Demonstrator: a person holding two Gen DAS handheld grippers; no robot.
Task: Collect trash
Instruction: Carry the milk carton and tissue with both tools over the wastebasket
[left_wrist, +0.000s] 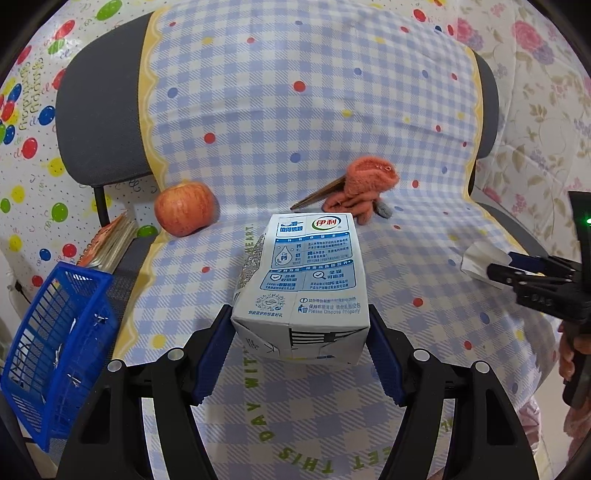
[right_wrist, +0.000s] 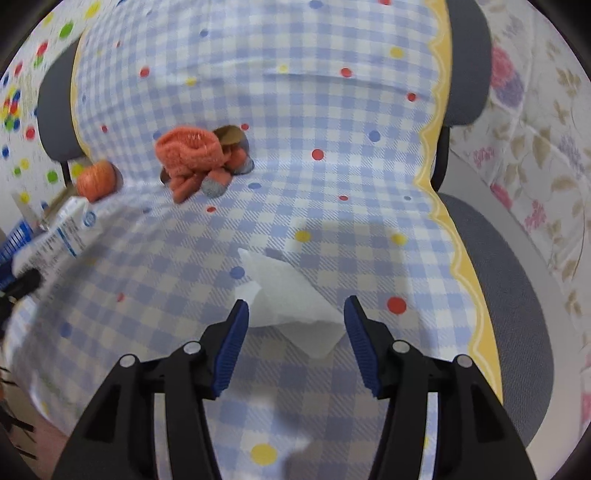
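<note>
Left wrist view showed jaws clamping the carton (left_wrist: 301, 284), best lowered squarely into the basket (left_wrist: 55, 347); right jaws gaped around tissue (right_wrist: 291, 306).

Right gripper (right_wrist: 293, 321) low in the frame, jaws spread wide around a white tissue (right_wrist: 291, 306) lying on the checked cloth (right_wrist: 332, 129). Upper left: an orange glove (right_wrist: 192, 155), an apple (right_wrist: 96, 180); a blurred milk carton (right_wrist: 61, 236) at the left edge.

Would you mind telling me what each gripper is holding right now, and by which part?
The left gripper clamps the milk carton by the sides near its base. The right gripper is open around the white tissue, holding nothing.
</note>
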